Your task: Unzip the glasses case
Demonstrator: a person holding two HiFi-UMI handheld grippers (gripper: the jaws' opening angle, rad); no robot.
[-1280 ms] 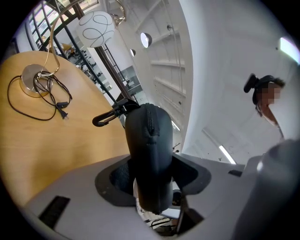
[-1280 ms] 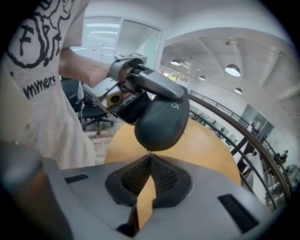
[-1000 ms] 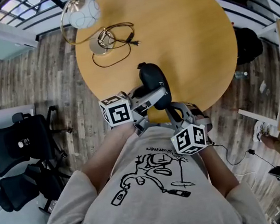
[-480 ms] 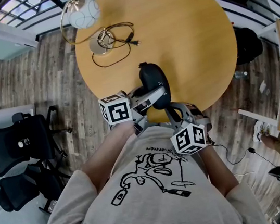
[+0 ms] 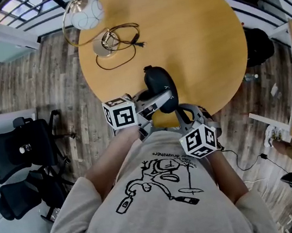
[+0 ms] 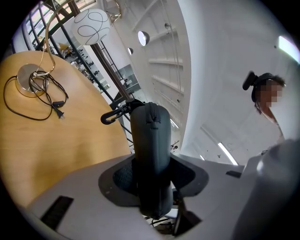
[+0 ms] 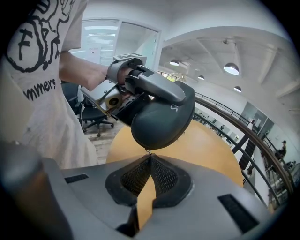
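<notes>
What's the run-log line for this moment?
step: unzip, pre-pull | left gripper: jaws just closing, clamping glasses case | right gripper: jaws shut on zipper pull at case end | zip: looks closed

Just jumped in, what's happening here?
A person stands at the round wooden table with two grippers. The left gripper, whose jaws have just been closing, clamps the dark glasses case mid-body. The right gripper is shut at the case's end, apparently pinching the zipper pull. The case looks zipped shut.

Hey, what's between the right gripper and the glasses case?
A small metal zipper pull hangs from the glasses case, pinched by the shut right gripper. The right gripper view shows it.
</notes>
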